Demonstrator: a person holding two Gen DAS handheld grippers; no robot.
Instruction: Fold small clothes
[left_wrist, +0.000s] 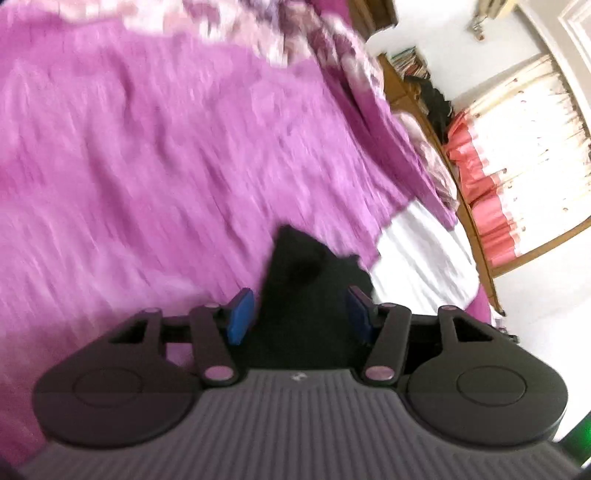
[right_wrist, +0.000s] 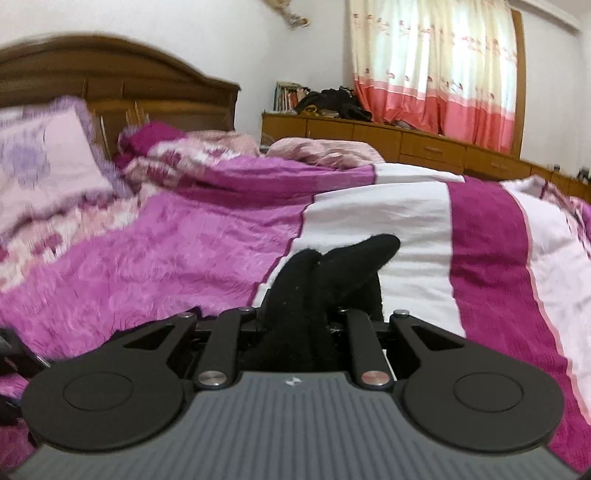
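Note:
In the left wrist view a black garment (left_wrist: 306, 266) rises between the blue pads (left_wrist: 242, 314) of my left gripper (left_wrist: 301, 314). The jaws stand apart, and the left pad's face shows beside the cloth with a thin gap. Below lies the purple bedspread (left_wrist: 147, 166). In the right wrist view my right gripper (right_wrist: 299, 317) is shut on a bunch of black fabric (right_wrist: 332, 266) that looks like socks. The fabric pokes forward above the bedspread (right_wrist: 166, 258) and hides the fingertips. I cannot tell whether both grippers hold the same piece.
A wooden headboard (right_wrist: 110, 74) and a lilac pillow (right_wrist: 44, 166) stand at the far left, with crumpled bedding (right_wrist: 221, 151) beyond. A low wooden dresser (right_wrist: 406, 140) with books and dark clothes runs under the curtain (right_wrist: 436, 74). The bedspread has a white stripe (right_wrist: 369, 229).

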